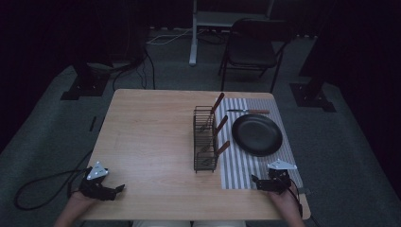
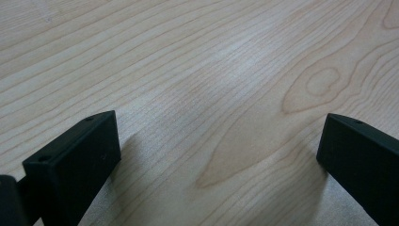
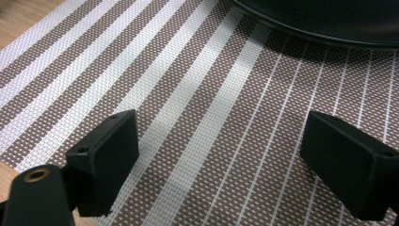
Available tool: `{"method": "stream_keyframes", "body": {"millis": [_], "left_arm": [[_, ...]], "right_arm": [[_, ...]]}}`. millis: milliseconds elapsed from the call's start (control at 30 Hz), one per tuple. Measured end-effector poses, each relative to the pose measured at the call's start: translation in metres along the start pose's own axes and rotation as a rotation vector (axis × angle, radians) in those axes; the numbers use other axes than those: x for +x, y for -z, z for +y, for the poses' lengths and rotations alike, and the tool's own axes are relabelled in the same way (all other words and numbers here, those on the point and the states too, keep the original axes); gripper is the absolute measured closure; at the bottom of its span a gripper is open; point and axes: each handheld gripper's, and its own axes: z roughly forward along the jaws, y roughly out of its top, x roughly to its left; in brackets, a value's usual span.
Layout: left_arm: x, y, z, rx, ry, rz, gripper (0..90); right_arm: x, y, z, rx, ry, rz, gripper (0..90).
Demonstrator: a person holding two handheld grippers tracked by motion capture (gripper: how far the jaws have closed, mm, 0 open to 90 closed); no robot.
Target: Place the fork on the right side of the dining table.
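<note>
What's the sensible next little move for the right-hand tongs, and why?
Probably forward and left toward the wire rack: the right tongs hover open and empty over the striped mat, the black plate has one knife beside it, and more handles stand in the rack.

Dim studio or lab space set up for recording, not a lived-in room. Wooden table (image 1: pixel 156 137) stands alone at centre frame on grey carpet (image 1: pixel 42 127), darkness all round. Black stand bases (image 1: pixel 82 87) at left and another (image 1: pixel 312 94) at right of the frame, flanking the table. Cables (image 1: pixel 137 66) trail over the floor at upper left. A folding chair (image 1: pixel 250 49) and the white leg of a bench or desk (image 1: pixel 194 38) at top centre. The table carries a staged place setting: striped mat (image 1: pixel 246 165), black plate (image 1: pixel 257 135), wire cutlery rack (image 1: pixel 205 139).
</note>
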Motion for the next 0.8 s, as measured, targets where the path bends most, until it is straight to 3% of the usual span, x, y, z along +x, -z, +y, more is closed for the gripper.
{"method": "stream_keyframes", "body": {"millis": [600, 800], "left_arm": [[0.000, -0.001, 0.001, 0.000, -0.002, -0.003, 0.0], [0.000, -0.001, 0.001, 0.000, -0.001, -0.003, 0.0]], "right_arm": [[0.002, -0.001, 0.012, 0.094, -0.003, -0.012, 12.5], [0.005, 0.002, 0.019, 0.073, -0.002, -0.006, 15.1]]}}
